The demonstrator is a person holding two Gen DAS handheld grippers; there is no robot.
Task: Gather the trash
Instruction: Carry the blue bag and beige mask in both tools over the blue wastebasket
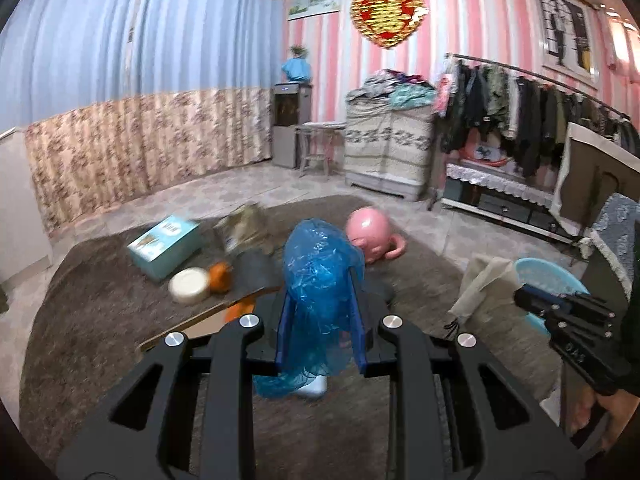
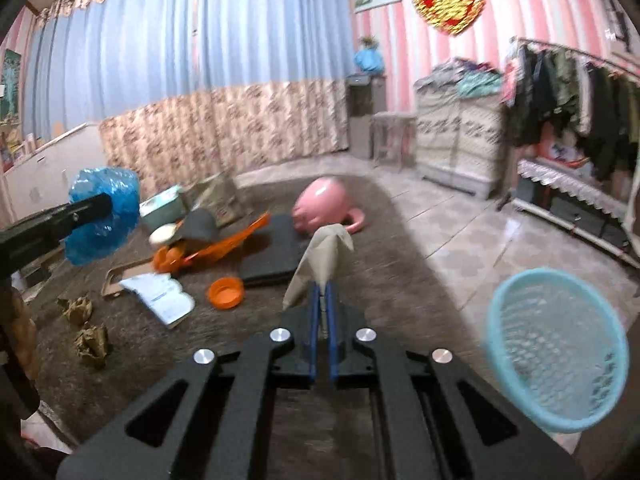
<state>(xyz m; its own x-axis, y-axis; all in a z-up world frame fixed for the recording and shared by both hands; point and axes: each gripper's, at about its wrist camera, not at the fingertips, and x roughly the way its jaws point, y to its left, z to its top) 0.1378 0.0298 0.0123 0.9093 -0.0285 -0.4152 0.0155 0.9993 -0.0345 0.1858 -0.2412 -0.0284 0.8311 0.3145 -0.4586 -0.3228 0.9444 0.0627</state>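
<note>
Your left gripper (image 1: 320,312) is clamped on a crumpled blue plastic bag (image 1: 320,276), centre frame. Your right gripper (image 2: 323,300) is pinched tight on a beige wrapper (image 2: 320,258). Both pieces are lifted off the rug (image 2: 380,248); next, carry them to the light-blue basket (image 2: 560,420), lower right, and release.

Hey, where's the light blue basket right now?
In the right wrist view, the light blue basket sits low on the right, at the rug's edge, just right of the right gripper.
</note>
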